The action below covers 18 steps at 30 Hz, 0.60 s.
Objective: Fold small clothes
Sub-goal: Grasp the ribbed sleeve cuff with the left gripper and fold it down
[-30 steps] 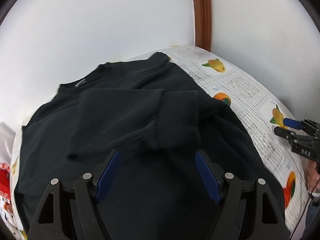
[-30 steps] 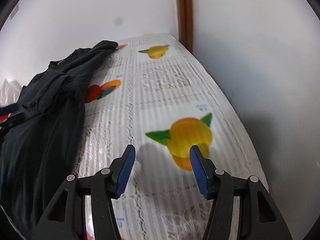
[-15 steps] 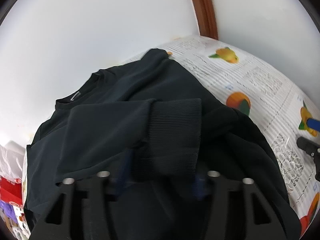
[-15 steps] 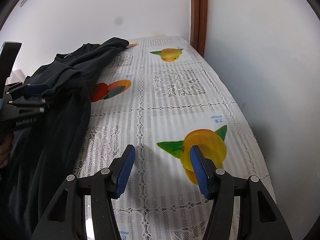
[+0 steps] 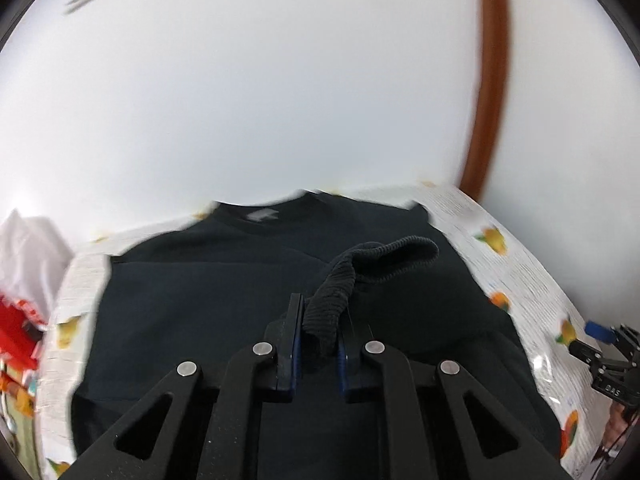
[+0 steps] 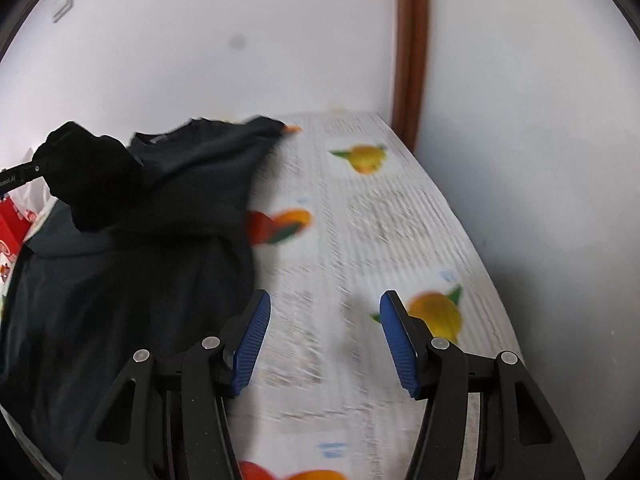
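Black sweater (image 5: 224, 300) lies spread on the table (image 5: 532, 280), neckline toward the far wall (image 5: 280, 100), a pale label at the collar. Its ribbed cuff (image 5: 332, 312) is raised off the body of the garment and pinched in my left gripper (image 5: 318, 354); the jaws have just been closing, and the pads now press the knit from both sides. Beyond the pads the cuff loops up and to the right, its open end curling over the sweater's chest.

From the right wrist view the same sleeve end appears as a dark bunch at the left edge, lifted above the sweater (image 6: 132, 280) — the left gripper (image 6: 16, 176) shows there only as a thin black bar.

My right gripper (image 6: 324, 340) hangs over bare tablecloth (image 6: 360, 220), just beside the sweater's right edge; its blue pads (image 6: 252, 340) stand apart with nothing between them. In the left wrist view it shows small at the right edge (image 5: 600, 344), over the cloth.

The tablecloth is white lace-patterned plastic printed with orange and yellow fruit (image 6: 436, 316). A brown vertical trim (image 6: 410, 48) marks the room corner behind the table's far end. Left of the sweater lie a crumpled white item (image 5: 28, 256) and red packaging (image 5: 16, 320) — too blurred to identify further.
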Each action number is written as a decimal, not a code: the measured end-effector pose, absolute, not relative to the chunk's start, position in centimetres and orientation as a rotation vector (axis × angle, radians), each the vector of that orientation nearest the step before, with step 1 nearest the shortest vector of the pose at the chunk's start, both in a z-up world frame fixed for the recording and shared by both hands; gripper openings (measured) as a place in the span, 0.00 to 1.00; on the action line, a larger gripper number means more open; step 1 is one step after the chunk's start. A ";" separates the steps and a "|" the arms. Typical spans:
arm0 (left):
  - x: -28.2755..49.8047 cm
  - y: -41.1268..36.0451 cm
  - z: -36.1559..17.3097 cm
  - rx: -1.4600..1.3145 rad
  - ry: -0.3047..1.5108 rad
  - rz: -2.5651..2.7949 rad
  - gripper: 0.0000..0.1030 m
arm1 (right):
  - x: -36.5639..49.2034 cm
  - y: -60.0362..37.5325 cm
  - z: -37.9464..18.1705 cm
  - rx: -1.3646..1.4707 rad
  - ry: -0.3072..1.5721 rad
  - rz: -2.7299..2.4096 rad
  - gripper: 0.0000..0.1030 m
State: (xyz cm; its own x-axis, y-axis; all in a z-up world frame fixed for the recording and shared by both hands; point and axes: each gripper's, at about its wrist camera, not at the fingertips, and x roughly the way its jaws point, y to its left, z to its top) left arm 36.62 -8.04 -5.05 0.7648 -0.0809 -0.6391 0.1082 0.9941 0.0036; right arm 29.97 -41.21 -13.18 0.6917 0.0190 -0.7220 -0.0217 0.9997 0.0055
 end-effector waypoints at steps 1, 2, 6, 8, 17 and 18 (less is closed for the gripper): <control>36.7 -6.6 -4.8 0.034 0.691 -0.092 0.13 | 30.2 -40.1 -12.7 -0.009 0.802 0.032 0.55; 36.7 -4.8 -4.6 0.016 0.688 -0.076 0.13 | 30.5 -39.2 -12.4 -0.015 0.801 0.041 0.55; 36.8 2.3 -4.8 -0.092 0.701 -0.011 0.13 | 32.4 -35.0 -11.5 -0.036 0.803 0.090 0.55; 37.0 5.5 -5.8 -0.144 0.723 0.017 0.13 | 33.4 -33.2 -11.6 -0.045 0.811 0.105 0.55; 37.9 13.5 -13.9 -0.337 0.917 0.052 0.20 | 35.5 -28.4 -13.3 -0.103 0.868 0.133 0.55; 37.8 13.8 -14.6 -0.338 0.923 0.069 0.20 | 35.6 -28.2 -13.6 -0.109 0.873 0.131 0.55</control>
